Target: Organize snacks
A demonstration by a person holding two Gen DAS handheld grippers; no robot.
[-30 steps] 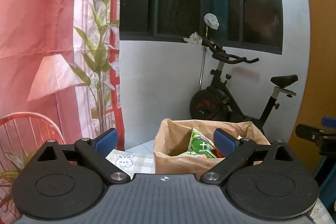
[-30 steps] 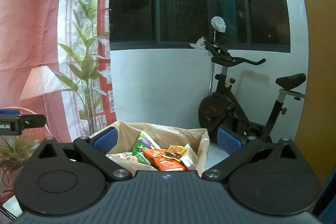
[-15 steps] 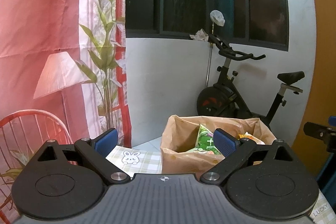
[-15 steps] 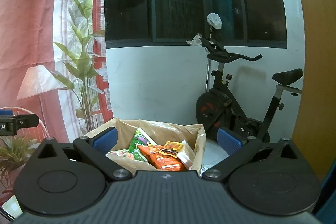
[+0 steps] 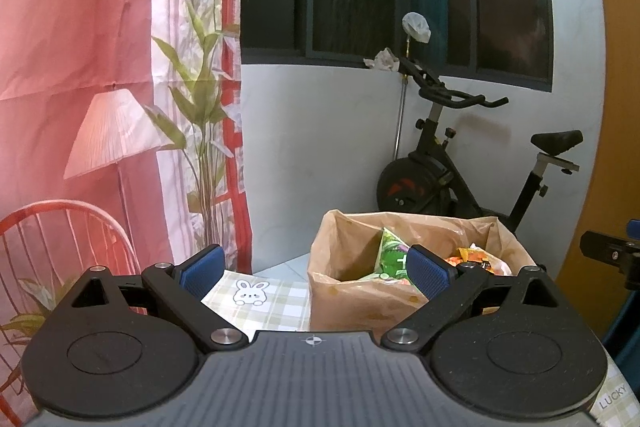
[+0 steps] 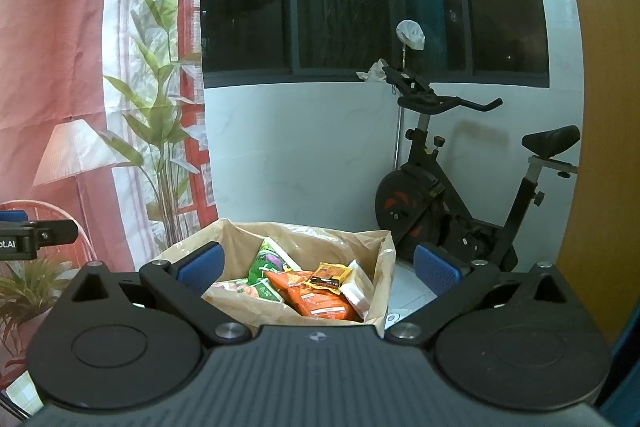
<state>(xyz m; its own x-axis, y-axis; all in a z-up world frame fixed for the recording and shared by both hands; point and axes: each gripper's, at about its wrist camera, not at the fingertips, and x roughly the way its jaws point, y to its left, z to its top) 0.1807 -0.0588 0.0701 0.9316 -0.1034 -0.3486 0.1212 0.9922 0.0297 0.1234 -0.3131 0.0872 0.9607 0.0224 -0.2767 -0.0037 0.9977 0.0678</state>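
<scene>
A brown paper bag (image 5: 352, 291) stands open on a checked tablecloth (image 5: 260, 307) with a bunny print. It holds several snack packs: a green pack (image 5: 390, 253), an orange pack (image 6: 316, 301), a small dark yellow-edged sachet (image 6: 330, 277) and a white pack (image 6: 356, 293). The bag also shows in the right wrist view (image 6: 288, 235). My left gripper (image 5: 314, 269) is open and empty, in front of the bag. My right gripper (image 6: 316, 265) is open and empty, in front of the bag's mouth.
A black exercise bike (image 5: 460, 171) stands behind the bag against a white wall under a dark window. A pink printed curtain (image 5: 100, 67) hangs at the left. An orange wooden panel (image 6: 600, 107) is at the right. The other gripper's tip (image 5: 612, 251) shows at the right edge.
Both grippers have shifted a little: the bag has slid right in the left wrist view and the snacks show more fully in the right wrist view. Both jaws stay open.
</scene>
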